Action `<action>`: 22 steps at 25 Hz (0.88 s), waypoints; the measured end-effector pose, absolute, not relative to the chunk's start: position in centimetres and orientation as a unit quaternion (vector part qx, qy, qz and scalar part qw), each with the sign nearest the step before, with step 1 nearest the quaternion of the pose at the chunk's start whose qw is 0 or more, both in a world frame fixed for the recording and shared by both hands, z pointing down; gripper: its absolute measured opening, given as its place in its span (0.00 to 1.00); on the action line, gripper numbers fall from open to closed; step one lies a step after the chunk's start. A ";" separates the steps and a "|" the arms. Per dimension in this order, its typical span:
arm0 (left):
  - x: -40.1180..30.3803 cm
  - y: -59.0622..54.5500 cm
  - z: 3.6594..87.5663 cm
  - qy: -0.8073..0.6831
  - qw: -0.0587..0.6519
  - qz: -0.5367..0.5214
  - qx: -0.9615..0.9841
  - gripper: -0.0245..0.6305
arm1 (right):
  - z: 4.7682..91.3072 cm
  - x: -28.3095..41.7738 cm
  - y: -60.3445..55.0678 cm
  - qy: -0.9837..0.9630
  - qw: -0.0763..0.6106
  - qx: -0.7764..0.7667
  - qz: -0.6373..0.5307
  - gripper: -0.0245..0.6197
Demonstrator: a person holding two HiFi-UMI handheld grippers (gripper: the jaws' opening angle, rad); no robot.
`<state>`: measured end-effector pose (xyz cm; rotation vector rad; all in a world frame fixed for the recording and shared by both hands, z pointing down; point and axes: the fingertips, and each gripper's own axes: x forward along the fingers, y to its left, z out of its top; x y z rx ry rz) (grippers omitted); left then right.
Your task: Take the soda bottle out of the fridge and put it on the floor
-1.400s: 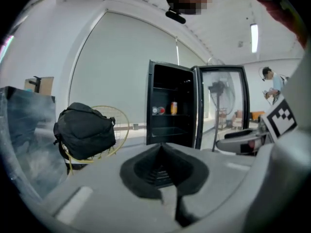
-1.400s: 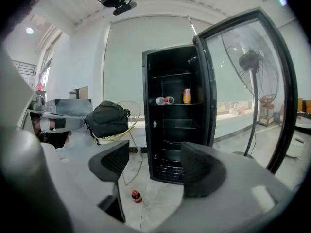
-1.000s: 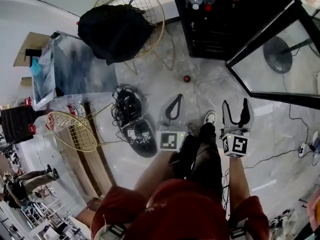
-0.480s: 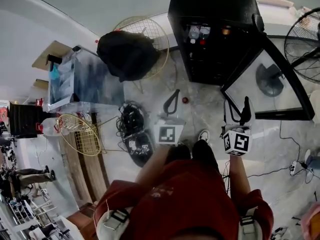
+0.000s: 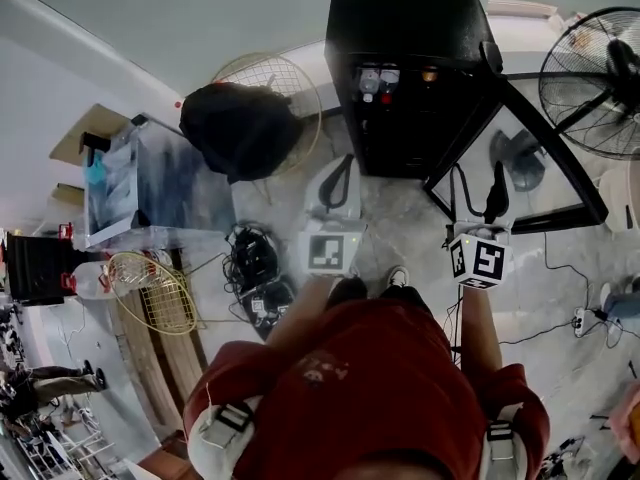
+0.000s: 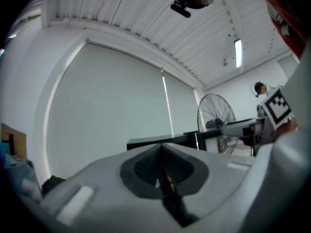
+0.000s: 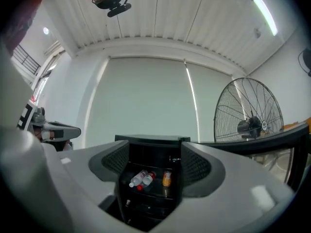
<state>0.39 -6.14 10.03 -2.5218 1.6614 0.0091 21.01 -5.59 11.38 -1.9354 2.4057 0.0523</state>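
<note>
The black fridge point(image 5: 400, 68) stands in front of me with its glass door point(image 5: 520, 168) swung open to the right. On its upper shelf lie two clear bottles point(image 5: 376, 80) with red caps, and an orange drink point(image 5: 428, 73) stands beside them. My left gripper point(image 5: 340, 168) is shut and empty, held short of the fridge's left side. My right gripper point(image 5: 476, 183) is open and empty near the door. In the right gripper view the bottles point(image 7: 141, 178) and orange drink point(image 7: 166, 178) show between its jaws, still far off. The left gripper's pads point(image 6: 146, 169) meet.
A standing fan point(image 5: 590, 68) is right of the fridge. A wire chair with a black bag point(image 5: 240, 128) and a glass table point(image 5: 150, 178) stand at the left. Tangled cables point(image 5: 255, 258) and a power strip point(image 5: 580, 318) lie on the marble floor.
The head view has tilted up, so the whole fridge and the fan now show. Both grippers have lifted and moved toward the fridge, with their jaws unchanged.
</note>
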 end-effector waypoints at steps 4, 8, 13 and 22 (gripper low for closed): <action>-0.4 -7.3 8.6 0.529 0.084 0.017 -0.844 0.04 | 10.0 19.6 -6.4 0.779 0.019 -0.626 0.037 0.53; -1.8 -8.1 7.8 0.525 0.087 0.025 -0.846 0.04 | 9.8 18.2 -6.5 0.772 0.013 -0.634 0.044 0.53; -2.4 -8.6 7.4 0.520 0.101 0.017 -0.848 0.04 | 10.0 16.2 -6.9 0.775 0.012 -0.631 0.042 0.53; -2.5 -8.4 7.5 0.516 0.118 0.003 -0.848 0.04 | 10.7 13.8 -7.0 0.783 0.002 -0.621 0.037 0.52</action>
